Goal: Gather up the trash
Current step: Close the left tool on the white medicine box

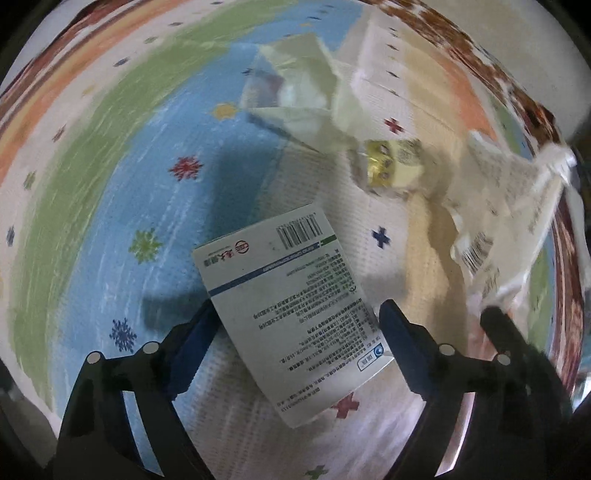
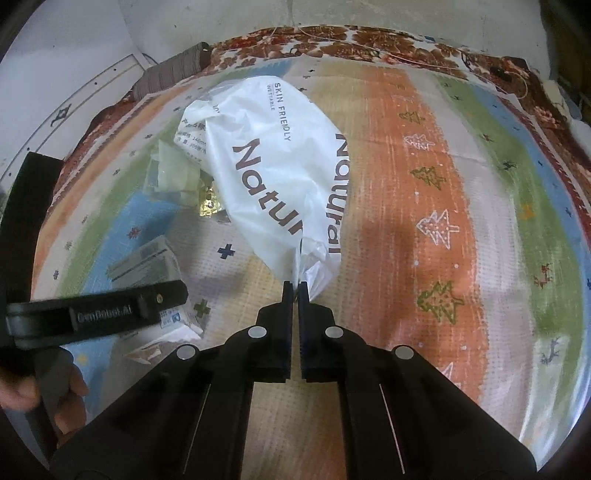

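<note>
Striped cloth (image 2: 424,155) in orange, green, blue and cream, printed with trees and snowflakes, covers the surface; a pale wall (image 2: 221,26) is seen beyond. A white plastic bag (image 2: 266,155) is pinched at its edge by the fully closed right gripper (image 2: 294,290). A white printed box (image 1: 295,310) lies between the left gripper's (image 1: 295,314) spread jaws; whether they touch it cannot be told. Crumpled wrappers (image 1: 306,99) lie beyond it.

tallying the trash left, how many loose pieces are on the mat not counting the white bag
3: a printed carton lying between the left gripper jaws, a gold foil wrapper beyond it, and crumpled pale wrapping farther back. More may hide under the white bag.
</note>
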{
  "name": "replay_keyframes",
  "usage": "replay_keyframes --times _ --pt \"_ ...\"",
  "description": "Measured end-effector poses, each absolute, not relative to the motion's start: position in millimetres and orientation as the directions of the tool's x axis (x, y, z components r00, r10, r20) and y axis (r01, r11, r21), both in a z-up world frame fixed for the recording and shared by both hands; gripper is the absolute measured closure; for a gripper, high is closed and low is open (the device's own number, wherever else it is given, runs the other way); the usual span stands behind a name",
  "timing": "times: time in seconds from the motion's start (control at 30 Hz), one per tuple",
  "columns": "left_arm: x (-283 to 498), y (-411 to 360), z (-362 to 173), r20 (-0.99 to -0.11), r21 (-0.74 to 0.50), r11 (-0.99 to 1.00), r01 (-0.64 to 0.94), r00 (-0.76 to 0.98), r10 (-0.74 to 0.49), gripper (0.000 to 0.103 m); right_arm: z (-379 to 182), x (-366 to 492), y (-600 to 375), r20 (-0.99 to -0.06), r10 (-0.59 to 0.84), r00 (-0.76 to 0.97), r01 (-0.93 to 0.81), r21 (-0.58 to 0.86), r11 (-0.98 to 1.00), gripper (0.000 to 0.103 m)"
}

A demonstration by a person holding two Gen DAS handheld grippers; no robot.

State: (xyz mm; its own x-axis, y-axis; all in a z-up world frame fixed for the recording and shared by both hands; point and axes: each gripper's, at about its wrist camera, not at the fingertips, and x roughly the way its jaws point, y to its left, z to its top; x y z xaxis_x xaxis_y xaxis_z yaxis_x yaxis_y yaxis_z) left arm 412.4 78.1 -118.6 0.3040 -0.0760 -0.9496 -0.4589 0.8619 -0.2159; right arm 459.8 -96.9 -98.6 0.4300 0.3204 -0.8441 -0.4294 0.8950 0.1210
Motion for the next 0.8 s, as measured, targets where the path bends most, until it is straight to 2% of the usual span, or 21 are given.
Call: replay_keyframes --times 0.07,0.1,0.13,0.17,0.23,0.33,0.43,0.5,0.57,0.7,0.8 --pt "409 81 -118 -0.948 -0.221 0.87 -0.441 0.307 -0.085 0.022 -92 456 -95 -0.841 0.33 0.429 -0.434 0.129 0.891 0.102" --pt "408 83 -117 -0.947 -0.223 0.869 -0.441 0.311 -0.085 0.027 -88 453 -94 -0.837 0.335 0.432 -0.44 0.128 0.889 0.102" --pt "404 88 -113 -0.943 -0.222 0.869 -0.442 0.325 -0.076 0.047 -82 449 -93 -0.833 0.337 0.438 -0.447 0.123 0.886 0.102" --pt "399 94 -106 -0.936 -0.231 0.869 -0.438 0.344 -0.075 0.056 -78 446 -92 -0.831 0.339 0.441 -0.452 0.121 0.884 0.102" --pt "393 101 -98 -0.933 -0.252 0.871 -0.421 0.344 -0.103 0.063 -68 439 -92 -0.827 0.342 0.446 -0.457 0.118 0.882 0.102" --pt "384 108 -97 -0.937 -0.256 0.877 -0.406 0.326 -0.123 0.085 -61 430 -94 -0.827 0.342 0.446 -0.458 0.117 0.881 0.102" --pt "377 114 -99 -0.939 -0.264 0.867 -0.423 0.32 -0.129 0.084 -55 422 -98 -0.831 0.33 0.447 -0.46 0.102 0.882 0.102" --pt "376 115 -99 -0.94 -0.263 0.864 -0.43 0.317 -0.128 0.078 -50 418 -101 -0.83 0.332 0.447 -0.457 0.107 0.883 0.102" --pt "376 111 -94 -0.942 -0.245 0.865 -0.439 0.318 -0.105 0.053 -47 417 -105 -0.828 0.339 0.446 -0.454 0.118 0.883 0.102" --pt "386 90 -85 -0.948 -0.141 0.912 -0.386 0.317 -0.012 0.05 -51 420 -107 -0.834 0.328 0.443 -0.45 0.11 0.886 0.102" --pt "397 77 -89 -0.956 -0.108 0.925 -0.365 0.294 0.005 0.04 -56 425 -110 -0.841 0.324 0.433 -0.437 0.118 0.892 0.102"
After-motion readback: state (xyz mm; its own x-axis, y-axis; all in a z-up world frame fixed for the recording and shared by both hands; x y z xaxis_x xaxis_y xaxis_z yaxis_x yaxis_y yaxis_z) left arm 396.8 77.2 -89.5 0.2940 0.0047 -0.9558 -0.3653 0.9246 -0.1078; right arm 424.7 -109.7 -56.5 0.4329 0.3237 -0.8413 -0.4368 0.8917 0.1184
